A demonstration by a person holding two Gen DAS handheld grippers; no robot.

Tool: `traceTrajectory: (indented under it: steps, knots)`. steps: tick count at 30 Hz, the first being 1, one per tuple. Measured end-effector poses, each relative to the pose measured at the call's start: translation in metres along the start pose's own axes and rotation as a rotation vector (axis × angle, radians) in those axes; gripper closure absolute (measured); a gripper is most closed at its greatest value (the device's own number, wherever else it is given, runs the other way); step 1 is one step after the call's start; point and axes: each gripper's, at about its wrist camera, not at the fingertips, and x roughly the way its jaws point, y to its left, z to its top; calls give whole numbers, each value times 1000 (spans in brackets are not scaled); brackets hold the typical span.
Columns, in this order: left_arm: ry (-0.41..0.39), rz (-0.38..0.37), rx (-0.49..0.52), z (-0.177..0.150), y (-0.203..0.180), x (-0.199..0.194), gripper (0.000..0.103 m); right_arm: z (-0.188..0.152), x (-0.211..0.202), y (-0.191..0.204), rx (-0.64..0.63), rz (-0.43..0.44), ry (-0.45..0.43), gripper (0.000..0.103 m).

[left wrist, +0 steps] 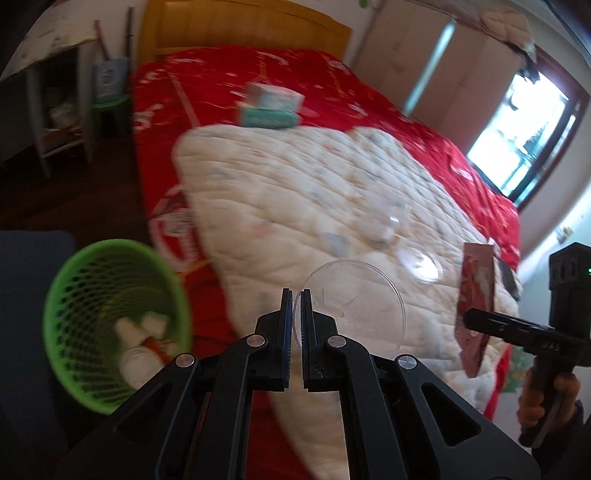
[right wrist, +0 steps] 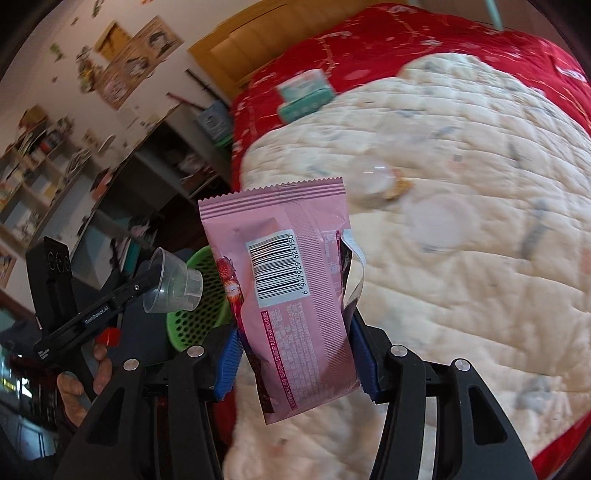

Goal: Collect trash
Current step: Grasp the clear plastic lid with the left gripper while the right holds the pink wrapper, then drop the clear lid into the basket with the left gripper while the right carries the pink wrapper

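Observation:
My left gripper (left wrist: pixel 296 299) is shut on the rim of a clear plastic cup (left wrist: pixel 354 302), held over the white quilt (left wrist: pixel 295 192); it also shows in the right wrist view (right wrist: pixel 173 282). My right gripper (right wrist: pixel 295 347) is shut on a pink snack wrapper (right wrist: pixel 291 295), also seen edge-on in the left wrist view (left wrist: pixel 476 302). A green mesh bin (left wrist: pixel 114 332) stands on the floor beside the bed, holding white cups and other trash; part of it shows behind the wrapper (right wrist: pixel 199 317). A clear lid (left wrist: pixel 421 264) and a clear cup (left wrist: pixel 384 225) lie on the quilt.
The bed has a red cover (left wrist: pixel 221 74) and a wooden headboard (left wrist: pixel 240 26). A teal and white box (left wrist: pixel 269 107) lies on the bed near the quilt's far edge. A desk (left wrist: pixel 55 92) and shelves (right wrist: pixel 44 177) stand left of the bed.

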Motion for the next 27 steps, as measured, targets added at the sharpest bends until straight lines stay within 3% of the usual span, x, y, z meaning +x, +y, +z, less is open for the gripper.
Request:
traceTrajectory:
  steps: [9, 17, 27]
  knots:
    - [-35, 120, -137, -11, 93, -31, 100, 7, 35, 60, -84, 42, 48, 52]
    - [-5, 209, -207, -14, 147, -21, 100, 15, 65, 94, -138, 60, 90, 52]
    - [42, 204, -279, -27, 178, 0, 93, 16, 93, 120, -177, 77, 137, 52]
